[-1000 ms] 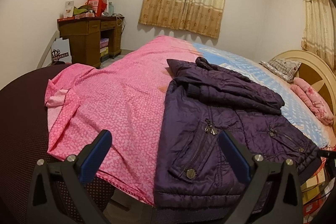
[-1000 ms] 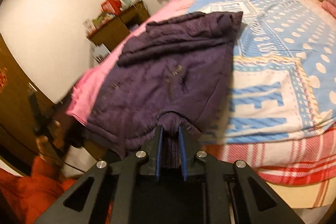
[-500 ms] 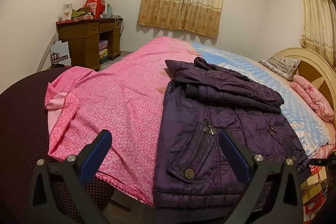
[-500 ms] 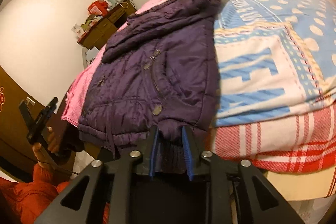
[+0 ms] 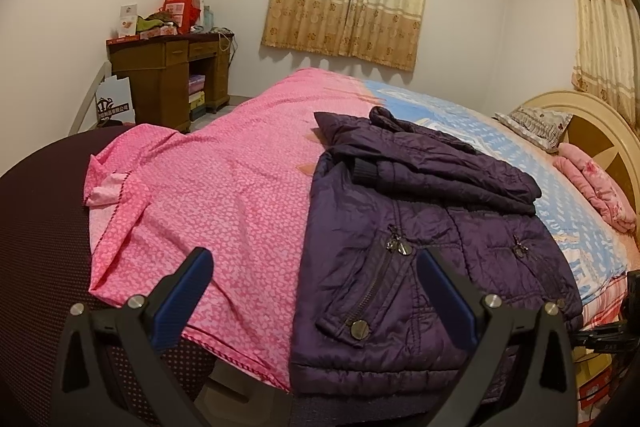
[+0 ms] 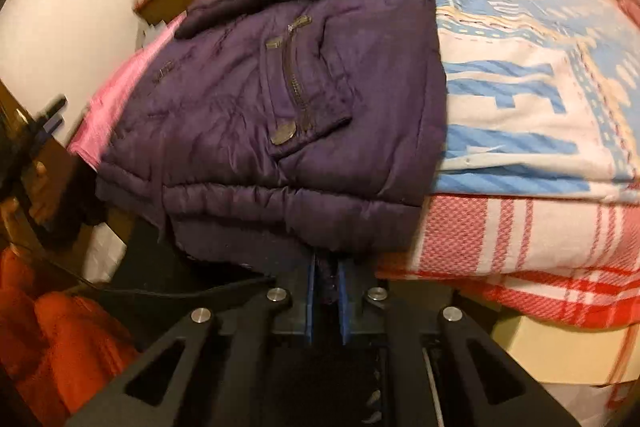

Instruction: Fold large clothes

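- The purple jacket [image 5: 420,247] lies on the bed's [image 6: 560,147] near edge, sleeves already folded across its top.
- The right gripper [image 6: 325,283] pinches the jacket's hem (pads nearly together).
- The left gripper [image 5: 316,291] hovers wide open, empty.
- Folding the body remains, I judge.

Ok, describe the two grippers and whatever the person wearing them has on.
Both look alike. The left gripper has a black angular frame with cut-out openings, silver round bolts and two blue finger pads. The right gripper has the same black frame, silver bolts and blue pads. An orange-red sleeve shows at the lower left of the right wrist view.
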The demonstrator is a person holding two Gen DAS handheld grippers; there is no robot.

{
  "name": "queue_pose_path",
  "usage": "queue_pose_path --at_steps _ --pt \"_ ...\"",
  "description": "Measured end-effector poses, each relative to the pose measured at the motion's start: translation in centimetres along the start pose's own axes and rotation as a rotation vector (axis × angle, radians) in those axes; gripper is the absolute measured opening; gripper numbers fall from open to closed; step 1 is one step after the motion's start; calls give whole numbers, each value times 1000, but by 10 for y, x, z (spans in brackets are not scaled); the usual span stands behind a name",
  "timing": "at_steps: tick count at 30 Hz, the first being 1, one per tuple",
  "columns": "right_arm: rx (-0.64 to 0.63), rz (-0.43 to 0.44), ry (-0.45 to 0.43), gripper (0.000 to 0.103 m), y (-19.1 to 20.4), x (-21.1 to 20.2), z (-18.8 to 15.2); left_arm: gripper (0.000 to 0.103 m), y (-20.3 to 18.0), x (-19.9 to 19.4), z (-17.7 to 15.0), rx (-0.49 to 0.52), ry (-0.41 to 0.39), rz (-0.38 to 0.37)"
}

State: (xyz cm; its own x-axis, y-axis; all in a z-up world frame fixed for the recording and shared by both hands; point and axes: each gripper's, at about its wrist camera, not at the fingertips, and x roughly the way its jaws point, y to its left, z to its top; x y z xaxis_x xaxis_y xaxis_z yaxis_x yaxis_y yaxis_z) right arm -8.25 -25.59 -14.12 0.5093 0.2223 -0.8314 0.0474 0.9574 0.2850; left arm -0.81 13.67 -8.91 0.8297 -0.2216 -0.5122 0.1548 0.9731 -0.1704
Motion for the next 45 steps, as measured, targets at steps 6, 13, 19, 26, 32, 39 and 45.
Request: queue_pose_path --at_steps 6,13,19,26,32,39,45 --pt "97 267 -90 9 -5 -40 20 103 5 2 -2 -11 4 -4" --pt "204 576 -237 9 -2 -58 84 103 8 6 -4 7 28 8" --pt "184 536 -348 9 18 -44 166 103 14 -2 2 49 16 16" --pt "186 287 -345 9 21 18 234 103 36 -8 3 49 23 13" --pt "237 184 -292 8 8 72 245 103 42 1 -15 125 128 -33" --pt "218 183 -270 8 8 85 251 103 -27 3 -65 540 197 -184" --pt "179 217 -257 10 10 85 256 95 -41 50 -48 515 147 -111"
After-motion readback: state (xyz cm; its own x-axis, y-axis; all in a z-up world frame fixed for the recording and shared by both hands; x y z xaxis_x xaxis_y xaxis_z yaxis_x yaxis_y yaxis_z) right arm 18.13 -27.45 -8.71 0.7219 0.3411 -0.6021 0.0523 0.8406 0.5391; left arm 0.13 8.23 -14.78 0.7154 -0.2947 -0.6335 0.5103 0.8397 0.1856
